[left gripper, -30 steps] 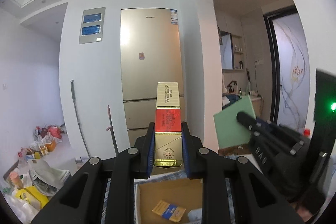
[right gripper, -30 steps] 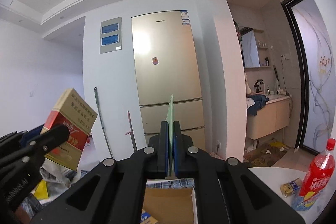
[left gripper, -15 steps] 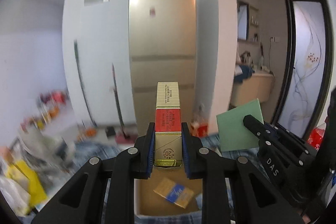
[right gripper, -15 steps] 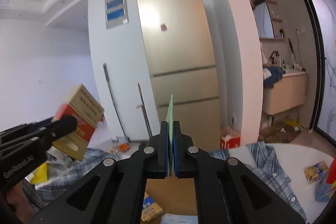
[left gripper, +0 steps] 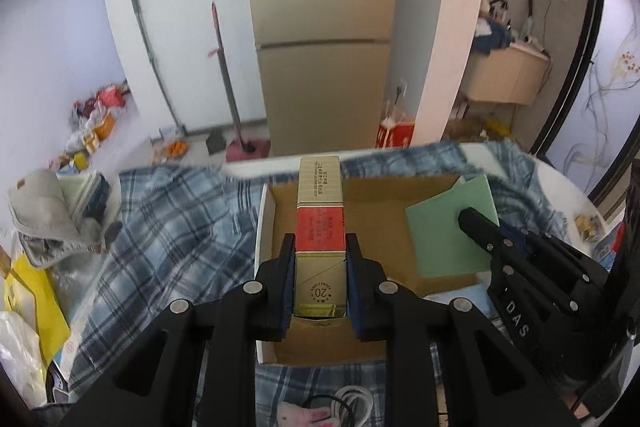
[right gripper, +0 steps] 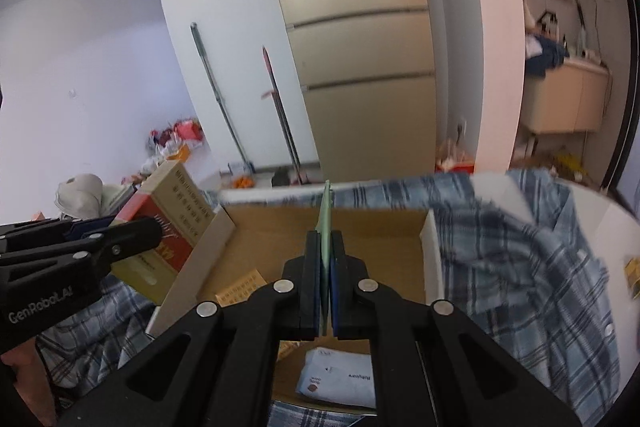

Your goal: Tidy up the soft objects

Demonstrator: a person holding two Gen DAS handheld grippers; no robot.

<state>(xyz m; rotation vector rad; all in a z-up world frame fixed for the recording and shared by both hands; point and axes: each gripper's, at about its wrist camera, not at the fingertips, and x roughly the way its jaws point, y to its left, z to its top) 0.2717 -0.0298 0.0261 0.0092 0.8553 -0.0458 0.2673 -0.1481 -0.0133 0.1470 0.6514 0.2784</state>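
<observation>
My left gripper (left gripper: 320, 243) is shut on a gold and red carton (left gripper: 320, 227), held over the open cardboard box (left gripper: 372, 195). My right gripper (right gripper: 327, 239) is shut on a thin green sheet (right gripper: 326, 223), seen edge-on, above the same box (right gripper: 400, 231). From the left wrist the green sheet (left gripper: 444, 223) hangs over the box's right side with the right gripper (left gripper: 466, 217) on it. From the right wrist the carton (right gripper: 168, 219) and left gripper (right gripper: 148, 229) show above the box's left wall. A small orange pack (right gripper: 240, 291) and a white pouch (right gripper: 340, 375) lie inside the box.
A blue plaid shirt (left gripper: 168, 227) is spread over the white table (right gripper: 600, 211) around the box. A grey cloth bundle (left gripper: 48, 215) and yellow bags (left gripper: 28, 299) lie at the left. White cable (left gripper: 352, 403) lies near me. A fridge (left gripper: 324, 47) and mops (left gripper: 224, 75) stand behind.
Both grippers have tipped downward and sunk toward the box, each still holding its item. The view went from ceiling and wall to the table and the box interior.
</observation>
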